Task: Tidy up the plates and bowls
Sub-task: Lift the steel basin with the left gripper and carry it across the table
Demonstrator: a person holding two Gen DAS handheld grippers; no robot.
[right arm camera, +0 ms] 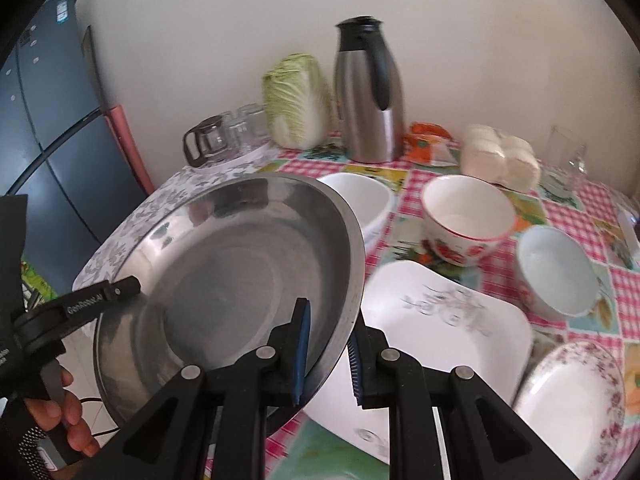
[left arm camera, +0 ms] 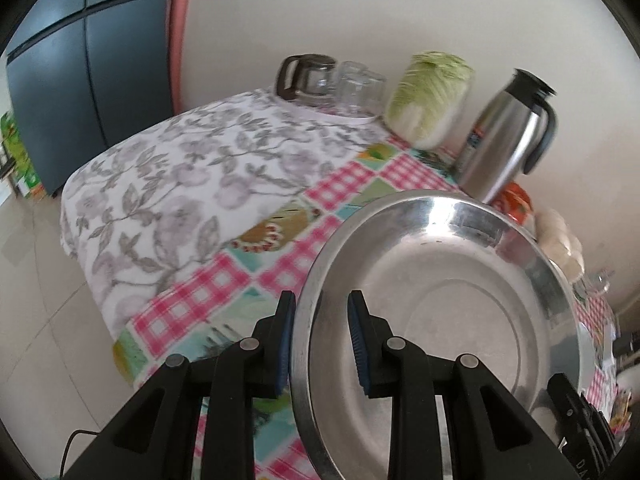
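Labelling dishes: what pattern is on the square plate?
White square plate with a faint grey floral sprig near its centre; best seen in the right wrist view.

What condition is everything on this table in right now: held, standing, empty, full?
Steel basin: lifted off the table, tilted, empty, gripped on opposite rims.
Left claw: clamped on the basin's rim.
Right claw: straddling the rim, jaws easing apart.
Flowered bowl: upright, empty.
Pale bowl: upright, empty.
Square plate: flat on the cloth, empty.
Steel jug: standing, lid on.
Cabbage: standing on end.
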